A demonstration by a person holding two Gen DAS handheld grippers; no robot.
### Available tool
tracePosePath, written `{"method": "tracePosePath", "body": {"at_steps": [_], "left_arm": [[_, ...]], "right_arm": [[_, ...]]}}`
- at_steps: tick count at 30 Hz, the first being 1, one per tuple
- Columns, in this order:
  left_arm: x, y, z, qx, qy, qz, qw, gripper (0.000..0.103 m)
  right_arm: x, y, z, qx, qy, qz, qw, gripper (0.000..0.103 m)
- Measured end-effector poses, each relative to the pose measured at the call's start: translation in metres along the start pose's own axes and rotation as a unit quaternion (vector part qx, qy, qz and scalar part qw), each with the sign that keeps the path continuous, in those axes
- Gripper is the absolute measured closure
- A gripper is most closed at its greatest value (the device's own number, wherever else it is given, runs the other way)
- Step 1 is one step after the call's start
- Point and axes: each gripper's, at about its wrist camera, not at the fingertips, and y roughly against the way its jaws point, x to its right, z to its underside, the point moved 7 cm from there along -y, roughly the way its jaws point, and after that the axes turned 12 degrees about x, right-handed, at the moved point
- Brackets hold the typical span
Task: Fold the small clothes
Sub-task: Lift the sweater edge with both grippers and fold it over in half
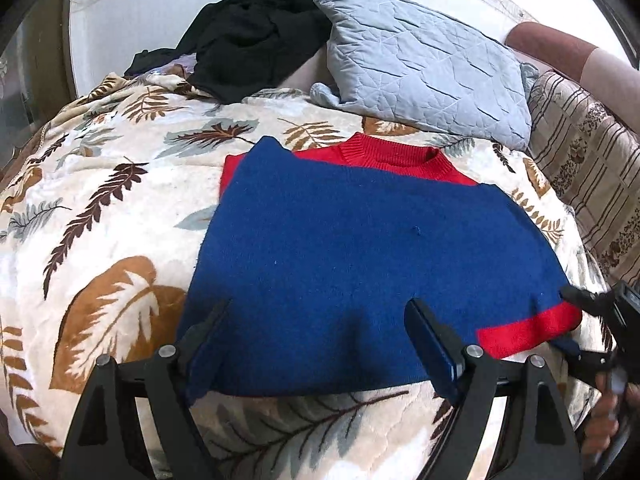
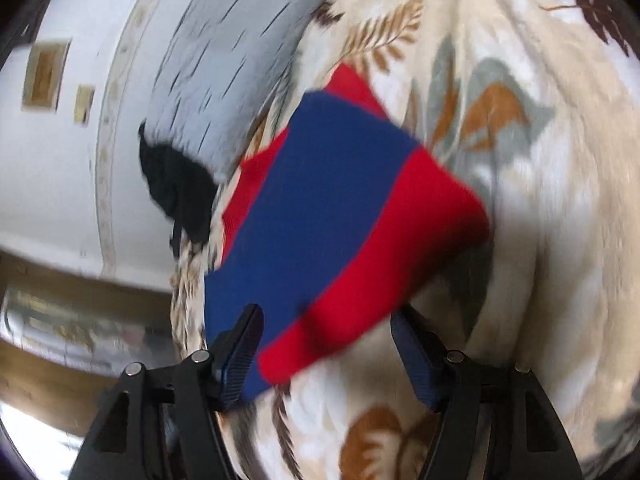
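A small blue and red sweater [image 1: 360, 248] lies folded on the leaf-print blanket [image 1: 100, 208], red collar at the far side and a red cuff [image 1: 528, 332] at the near right. My left gripper [image 1: 320, 320] is open, its fingers wide apart over the sweater's near edge. My right gripper [image 2: 326, 328] is open, its fingers either side of the red and blue sweater [image 2: 332, 220] corner; the view is blurred. The right gripper also shows in the left wrist view [image 1: 592, 320] at the red cuff.
A grey quilted pillow [image 1: 428, 68] and a black garment [image 1: 256, 36] lie at the head of the bed. A striped patterned cover [image 1: 584, 184] runs along the right. A white headboard [image 1: 160, 4] stands behind.
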Motion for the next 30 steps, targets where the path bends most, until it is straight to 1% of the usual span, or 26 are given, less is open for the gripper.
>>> {"method": "tracePosePath", "body": {"at_steps": [1, 3, 6, 8, 10, 12, 14, 15, 16, 17, 19, 21, 22, 23, 24, 25, 26, 27, 29, 30], "left_arm": [[-0.001, 0.0, 0.0, -0.001, -0.001, -0.003, 1.0, 0.017], [-0.002, -0.001, -0.001, -0.003, -0.002, -0.008, 1.0, 0.017], [-0.002, -0.005, -0.003, -0.005, -0.008, -0.016, 0.9998, 0.017], [-0.001, -0.008, -0.005, -0.006, -0.014, -0.02, 0.9997, 0.017], [0.001, -0.012, -0.008, -0.005, -0.016, -0.022, 0.9996, 0.017], [0.002, -0.018, -0.01, -0.006, -0.017, -0.025, 0.9995, 0.017], [0.004, -0.025, -0.01, -0.011, -0.019, -0.026, 0.9994, 0.017], [0.005, -0.027, -0.01, -0.012, -0.019, -0.026, 0.9994, 0.017], [0.005, -0.029, -0.009, -0.012, -0.02, -0.027, 0.9994, 0.017], [0.006, -0.03, -0.009, -0.01, -0.02, -0.026, 0.9994, 0.017], [0.008, -0.033, -0.007, -0.004, -0.029, -0.029, 0.9992, 0.017], [0.009, -0.046, 0.003, -0.02, -0.048, -0.038, 0.9979, 0.017], [0.01, -0.058, 0.013, -0.048, -0.055, -0.038, 0.9967, 0.017], [0.011, -0.064, 0.019, -0.059, -0.071, -0.043, 0.9948, 0.016], [0.012, -0.059, 0.016, -0.046, -0.078, -0.042, 0.9949, 0.016], [0.013, -0.053, 0.012, -0.042, -0.078, -0.035, 0.9955, 0.016], [0.012, -0.043, 0.005, -0.036, -0.063, -0.015, 0.9973, 0.016], [0.009, -0.035, 0.001, -0.027, -0.051, -0.005, 0.9983, 0.016], [-0.007, -0.018, -0.011, -0.005, -0.028, 0.002, 0.9996, 0.016], [-0.021, -0.009, -0.015, 0.003, -0.009, 0.003, 1.0, 0.016]], "right_arm": [[0.004, -0.002, -0.007, 0.01, -0.002, 0.005, 1.0, 0.033], [0.007, -0.007, -0.014, 0.019, -0.022, -0.002, 1.0, 0.033], [0.002, -0.005, -0.02, 0.024, -0.001, 0.003, 1.0, 0.039], [-0.006, -0.002, -0.022, 0.029, 0.025, 0.006, 0.999, 0.064], [-0.017, 0.003, -0.025, 0.04, 0.051, 0.007, 0.998, 0.064], [-0.021, -0.003, -0.026, 0.032, 0.069, 0.017, 0.997, 0.063], [-0.01, -0.009, -0.026, 0.024, 0.062, 0.036, 0.997, 0.063], [-0.004, -0.012, -0.027, 0.02, 0.048, 0.034, 0.998, 0.063], [-0.003, -0.013, -0.027, 0.019, 0.044, 0.033, 0.998, 0.059], [-0.002, -0.013, -0.027, 0.02, 0.044, 0.031, 0.998, 0.05], [-0.007, -0.011, -0.027, 0.025, 0.054, 0.02, 0.998, 0.049], [-0.013, -0.014, -0.028, 0.027, 0.073, 0.024, 0.997, 0.049], [-0.013, -0.018, -0.029, 0.026, 0.078, 0.031, 0.996, 0.049], [-0.012, -0.024, -0.03, 0.022, 0.084, 0.04, 0.995, 0.05], [-0.01, -0.027, -0.029, 0.018, 0.091, 0.047, 0.995, 0.055], [-0.009, -0.031, -0.028, 0.012, 0.104, 0.064, 0.992, 0.08], [-0.01, -0.033, -0.028, 0.009, 0.11, 0.07, 0.991, 0.084], [-0.014, -0.032, -0.029, 0.01, 0.123, 0.077, 0.989, 0.086], [-0.03, -0.028, -0.03, 0.02, 0.16, 0.087, 0.983, 0.088], [-0.045, -0.025, -0.031, 0.03, 0.182, 0.087, 0.979, 0.089]]}}
